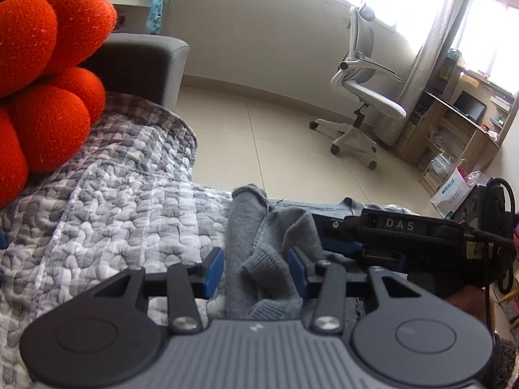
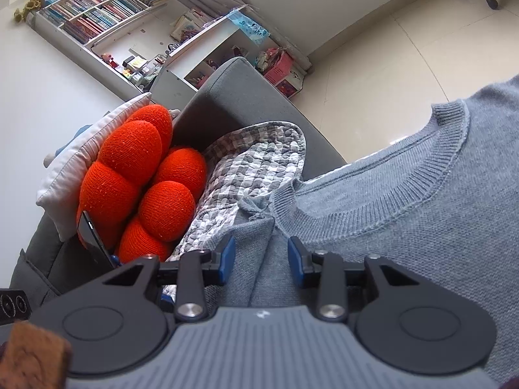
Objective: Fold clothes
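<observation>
Both tongs, left (image 1: 256,270) and right (image 2: 261,261), stood part-open astride grey sweater (image 2: 405,220) folds, gripping nothing; pinching both layers squarely seemed wise.

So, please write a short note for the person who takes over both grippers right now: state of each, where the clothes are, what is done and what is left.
Left gripper: jaws open, a bunched sleeve of the grey sweater lies loose between them.
Right gripper: jaws open over a fold near the collar, not pinching.
The sweater lies on the checked quilt on the sofa, beside the orange cushion.
Done: one side folded in. Left: the remaining folds.
</observation>
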A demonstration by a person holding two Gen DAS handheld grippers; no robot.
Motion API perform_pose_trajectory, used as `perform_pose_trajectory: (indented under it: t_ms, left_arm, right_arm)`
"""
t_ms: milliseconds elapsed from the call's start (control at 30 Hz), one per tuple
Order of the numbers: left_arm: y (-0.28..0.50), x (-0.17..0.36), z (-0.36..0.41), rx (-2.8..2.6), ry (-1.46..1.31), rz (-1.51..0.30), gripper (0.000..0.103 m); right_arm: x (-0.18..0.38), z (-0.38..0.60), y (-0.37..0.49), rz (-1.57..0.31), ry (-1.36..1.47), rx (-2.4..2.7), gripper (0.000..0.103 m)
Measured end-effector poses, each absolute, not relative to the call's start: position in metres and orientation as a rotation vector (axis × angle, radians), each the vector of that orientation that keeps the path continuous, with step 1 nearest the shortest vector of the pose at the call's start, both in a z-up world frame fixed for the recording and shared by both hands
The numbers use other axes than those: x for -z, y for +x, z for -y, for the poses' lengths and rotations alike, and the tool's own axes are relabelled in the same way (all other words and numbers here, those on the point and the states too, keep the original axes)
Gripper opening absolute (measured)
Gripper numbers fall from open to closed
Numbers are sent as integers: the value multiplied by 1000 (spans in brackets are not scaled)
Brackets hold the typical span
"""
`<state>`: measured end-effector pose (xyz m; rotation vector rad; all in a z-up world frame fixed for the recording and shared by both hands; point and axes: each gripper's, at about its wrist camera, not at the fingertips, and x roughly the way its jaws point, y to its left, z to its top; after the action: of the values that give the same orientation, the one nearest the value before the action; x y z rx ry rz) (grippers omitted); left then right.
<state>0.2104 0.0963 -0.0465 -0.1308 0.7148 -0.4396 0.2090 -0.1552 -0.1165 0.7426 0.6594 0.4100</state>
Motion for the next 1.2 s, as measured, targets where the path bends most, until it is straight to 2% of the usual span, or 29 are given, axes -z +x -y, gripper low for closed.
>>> perform_pose_trajectory:
  t_ms: [200,400,800,1200]
  left_arm:
    - [224,61,-85,444,-108,-745,28]
    - [215,59,-71,430,-14,-736,6]
    - [218,20,-112,204,72,-670,5]
    - [216,10,-178,-60,91,-697,5]
  right_arm:
    - [118,157,210,-661,753,-412,38]
    - [120,158,209,-664,763,-412,38]
    - [120,157,210,-658,762,-410,38]
    - [116,149,210,-646,690,-417,42]
